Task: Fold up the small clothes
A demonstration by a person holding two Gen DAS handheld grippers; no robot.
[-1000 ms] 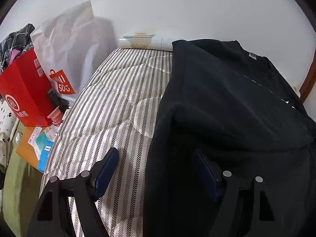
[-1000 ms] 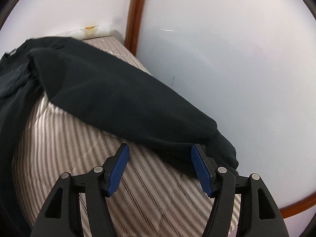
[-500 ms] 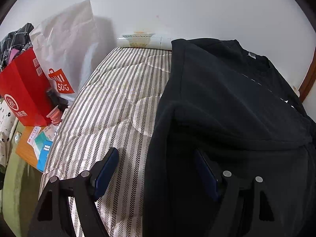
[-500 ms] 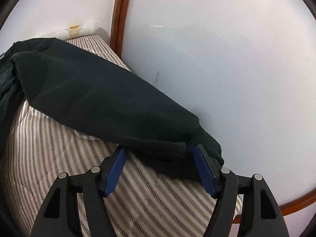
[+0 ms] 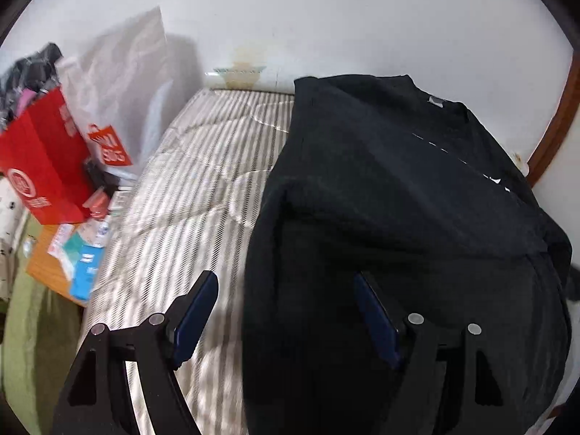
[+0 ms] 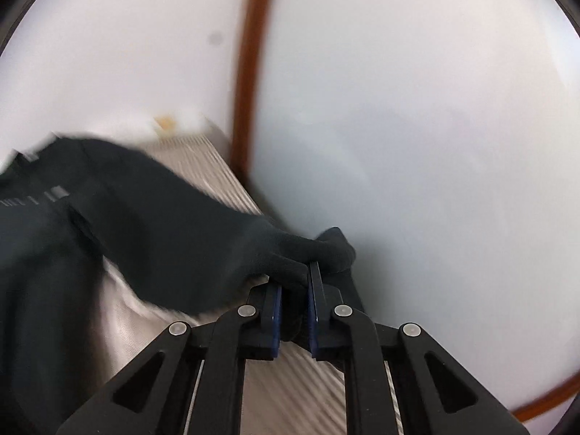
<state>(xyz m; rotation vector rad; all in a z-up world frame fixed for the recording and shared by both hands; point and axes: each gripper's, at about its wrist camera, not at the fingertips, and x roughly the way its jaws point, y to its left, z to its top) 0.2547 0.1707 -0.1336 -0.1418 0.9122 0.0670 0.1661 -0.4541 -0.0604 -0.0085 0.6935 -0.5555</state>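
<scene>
A black long-sleeved sweatshirt [image 5: 391, 195] lies on a striped mattress [image 5: 195, 195], its left sleeve folded across the body. My left gripper [image 5: 286, 311] is open and hovers over the sweatshirt's left edge near the hem. In the right wrist view the right sleeve [image 6: 174, 232] runs toward the wall. My right gripper [image 6: 294, 301] is shut on the sleeve's cuff [image 6: 326, 250] and holds it lifted off the mattress [image 6: 282, 391].
A red paper bag [image 5: 43, 166] and a white plastic bag [image 5: 119, 87] stand left of the mattress, with small packets [image 5: 83, 257] on an orange surface. A white wall with a brown wooden frame [image 6: 250, 83] borders the mattress on the right.
My right gripper closed on the sleeve cuff and lifted it; it was open around the cuff before. My left gripper stayed open and shifted slightly.
</scene>
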